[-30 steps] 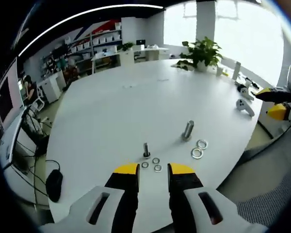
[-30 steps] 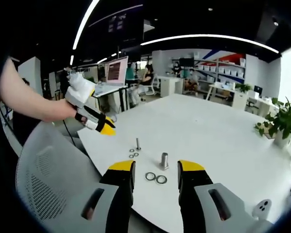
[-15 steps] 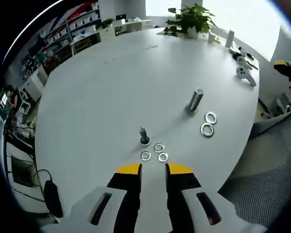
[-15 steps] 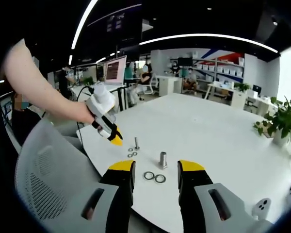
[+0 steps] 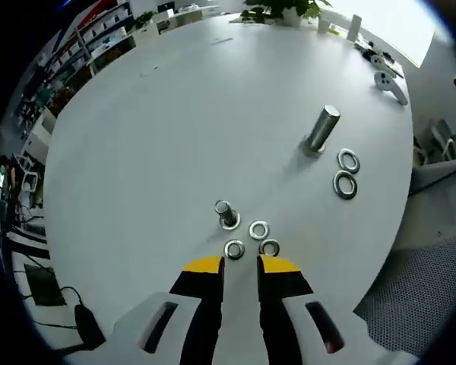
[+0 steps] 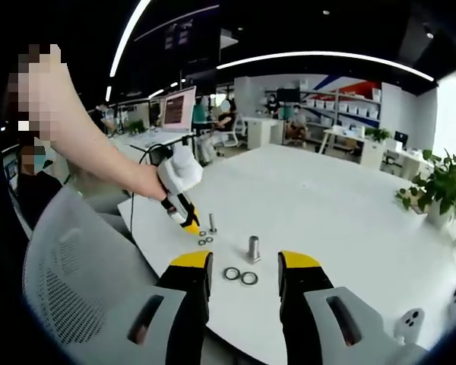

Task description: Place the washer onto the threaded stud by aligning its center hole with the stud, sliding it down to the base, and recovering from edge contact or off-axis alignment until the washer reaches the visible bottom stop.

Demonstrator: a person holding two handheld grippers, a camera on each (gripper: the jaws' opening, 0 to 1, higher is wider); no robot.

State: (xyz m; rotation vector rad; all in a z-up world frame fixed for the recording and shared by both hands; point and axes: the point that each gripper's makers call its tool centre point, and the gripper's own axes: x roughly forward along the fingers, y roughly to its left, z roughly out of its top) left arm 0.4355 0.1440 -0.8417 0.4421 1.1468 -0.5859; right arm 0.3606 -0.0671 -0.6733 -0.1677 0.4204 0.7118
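Left gripper (image 5: 239, 264) has its yellow-tipped jaws slightly apart, nothing between them, hovering over the white table (image 5: 152, 129). Just past the tips sit three small washers (image 5: 259, 229), and right beyond those the thin threaded stud (image 5: 225, 214). Right gripper (image 6: 245, 260) is wide apart, empty, with two bigger washers (image 6: 240, 275) ahead.

No legible text — none anywhere

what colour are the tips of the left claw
Yellow, on black fingers; clearest in the left gripper view.
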